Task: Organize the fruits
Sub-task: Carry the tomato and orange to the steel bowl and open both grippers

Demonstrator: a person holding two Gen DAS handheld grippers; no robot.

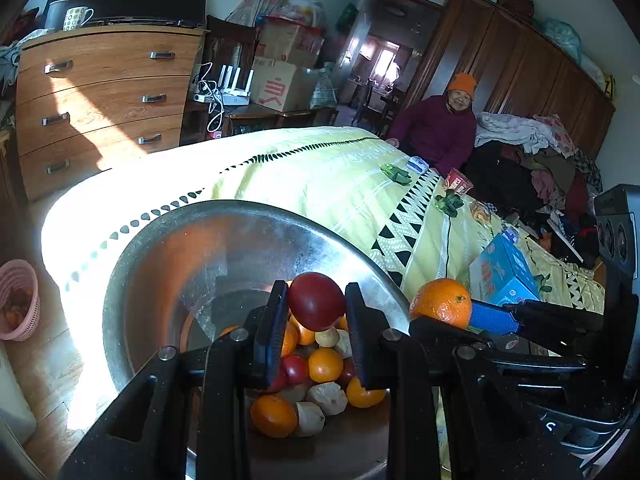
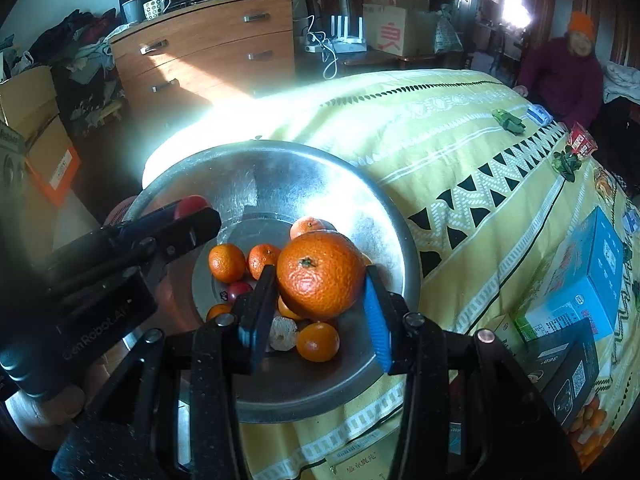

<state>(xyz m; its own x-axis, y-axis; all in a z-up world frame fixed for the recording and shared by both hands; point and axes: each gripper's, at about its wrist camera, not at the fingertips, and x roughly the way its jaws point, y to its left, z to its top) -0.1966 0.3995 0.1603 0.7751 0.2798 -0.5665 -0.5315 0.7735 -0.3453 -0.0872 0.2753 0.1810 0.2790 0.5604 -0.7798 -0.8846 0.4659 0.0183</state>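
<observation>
Over the metal basin (image 2: 256, 176) on the yellow bedspread (image 2: 460, 128) | left gripper (image 1: 316, 302) clamps a red fruit (image 1: 316, 300) above the basin's pile of small oranges (image 2: 227, 262) | right gripper (image 2: 320, 280) clamps a large orange (image 2: 320, 274), held above the basin's near side | blue box (image 2: 588, 280) lies at right.

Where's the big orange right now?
The big orange is clamped in the right gripper, held above the steel basin of small fruit, right of the left gripper.
</observation>
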